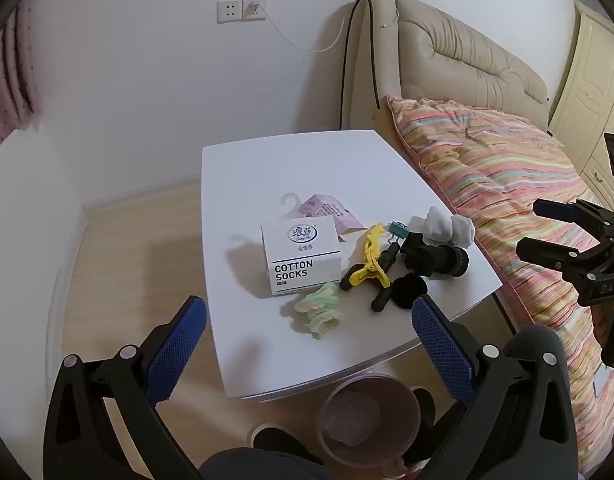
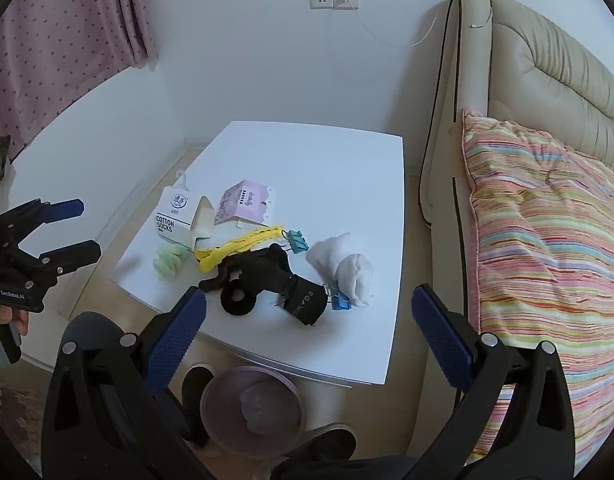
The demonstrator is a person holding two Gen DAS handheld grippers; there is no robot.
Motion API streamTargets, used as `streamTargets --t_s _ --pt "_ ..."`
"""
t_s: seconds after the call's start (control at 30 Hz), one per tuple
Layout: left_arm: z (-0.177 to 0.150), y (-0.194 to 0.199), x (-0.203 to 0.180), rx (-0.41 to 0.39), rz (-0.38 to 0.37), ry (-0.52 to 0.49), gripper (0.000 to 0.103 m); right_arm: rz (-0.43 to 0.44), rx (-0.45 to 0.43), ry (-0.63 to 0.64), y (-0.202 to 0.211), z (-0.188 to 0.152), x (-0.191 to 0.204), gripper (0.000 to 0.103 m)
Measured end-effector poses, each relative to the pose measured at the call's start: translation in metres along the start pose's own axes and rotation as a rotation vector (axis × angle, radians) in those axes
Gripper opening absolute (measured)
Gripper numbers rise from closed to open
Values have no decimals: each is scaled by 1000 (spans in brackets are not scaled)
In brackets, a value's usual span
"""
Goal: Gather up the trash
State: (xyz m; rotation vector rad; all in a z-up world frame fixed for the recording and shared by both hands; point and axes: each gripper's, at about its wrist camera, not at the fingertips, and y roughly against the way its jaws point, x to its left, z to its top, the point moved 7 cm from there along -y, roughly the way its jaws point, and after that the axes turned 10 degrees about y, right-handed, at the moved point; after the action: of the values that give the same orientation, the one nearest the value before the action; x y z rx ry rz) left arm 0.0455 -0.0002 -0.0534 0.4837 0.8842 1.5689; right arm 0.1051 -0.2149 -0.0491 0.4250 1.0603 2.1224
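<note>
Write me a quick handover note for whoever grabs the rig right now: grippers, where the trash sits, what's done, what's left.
Left gripper: open, empty, held above the table's near edge.
Right gripper: open, empty, also short of the clutter.
On the white table: cotton socks box, pink carton, yellow clip, binder clips, socks, scrunchies.
Bin stands on the floor below the near edge, something crumpled inside.
Left: pick the packaging, drop it in the bin.
</note>
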Motion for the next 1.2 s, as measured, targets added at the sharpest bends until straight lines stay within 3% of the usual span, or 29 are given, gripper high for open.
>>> streamTargets --t_s 0.67,0.9,0.97,1.03,1.2 --pt "0 3 -4 -10 -14 37 98 5 3 4 -1 -2 3 100" --pt "10 11 -3 -136 -23 5 98 5 1 7 -1 -4 2 100" --pt "10 10 -4 -126 -18 -4 98 8 4 9 -1 -5 2 100" --pt "5 4 -4 -67 -10 0 98 14 5 4 -2 -5 1 100" --pt "4 3 -6 -56 -33 14 98 13 8 -30 -4 -4 -8 100"
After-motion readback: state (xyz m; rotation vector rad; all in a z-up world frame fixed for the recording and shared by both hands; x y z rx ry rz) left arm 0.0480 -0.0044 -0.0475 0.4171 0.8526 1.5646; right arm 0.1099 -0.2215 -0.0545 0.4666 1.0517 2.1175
